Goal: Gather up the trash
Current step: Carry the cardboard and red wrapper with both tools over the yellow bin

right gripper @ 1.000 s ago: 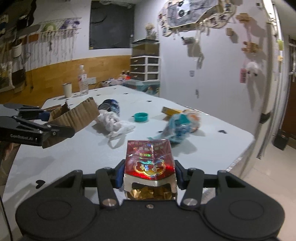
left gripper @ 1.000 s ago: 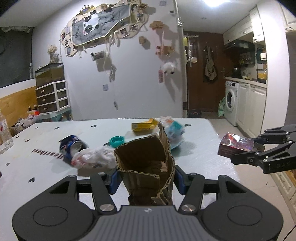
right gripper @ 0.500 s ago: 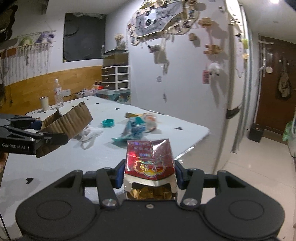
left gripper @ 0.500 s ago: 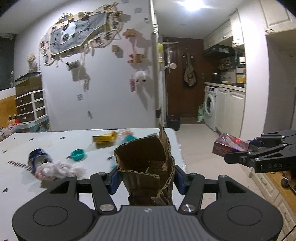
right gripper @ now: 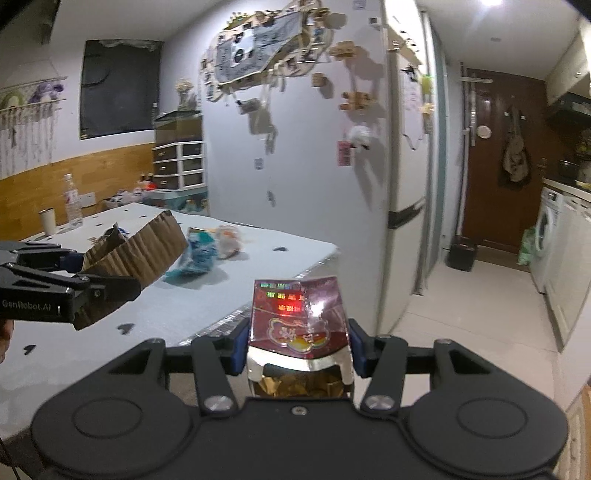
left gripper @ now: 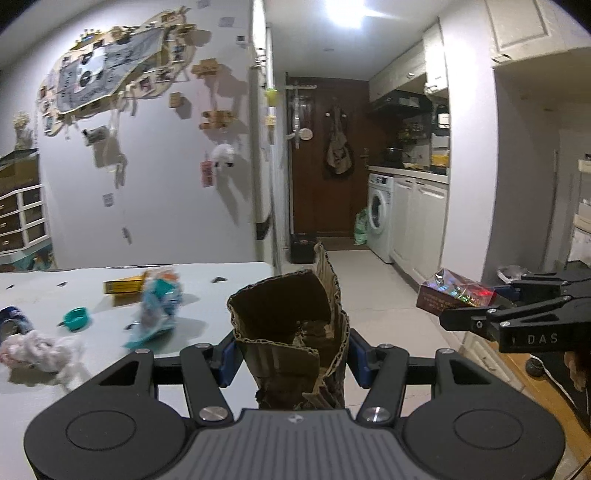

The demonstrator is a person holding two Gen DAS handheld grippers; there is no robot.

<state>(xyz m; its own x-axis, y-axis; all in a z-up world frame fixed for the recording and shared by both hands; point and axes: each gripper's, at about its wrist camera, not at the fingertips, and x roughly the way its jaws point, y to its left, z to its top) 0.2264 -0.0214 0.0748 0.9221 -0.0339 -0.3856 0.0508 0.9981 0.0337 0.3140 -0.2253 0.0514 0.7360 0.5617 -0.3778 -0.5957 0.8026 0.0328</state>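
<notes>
The left gripper point(left gripper: 291, 354) clamps a crumpled piece of corrugated cardboard point(left gripper: 291, 332) between half-open jaws, past the table point(left gripper: 229, 273) edge. The right gripper point(right gripper: 297, 347) likewise pinches a red foil carton point(right gripper: 299, 317), its open end showing gold foil, beside that table.

Dim ceiling light point(left gripper: 347, 16), hard shadows, fisheye-bent, motion-blurred.

we see a washing machine point(left gripper: 378, 217) under the kitchen counter beside white cabinets point(left gripper: 419, 230), a dark wooden door point(left gripper: 327, 155) with a bag point(left gripper: 338, 155) hanging on it, and a drawer unit point(right gripper: 180, 160) against the wood-panelled wall.
</notes>
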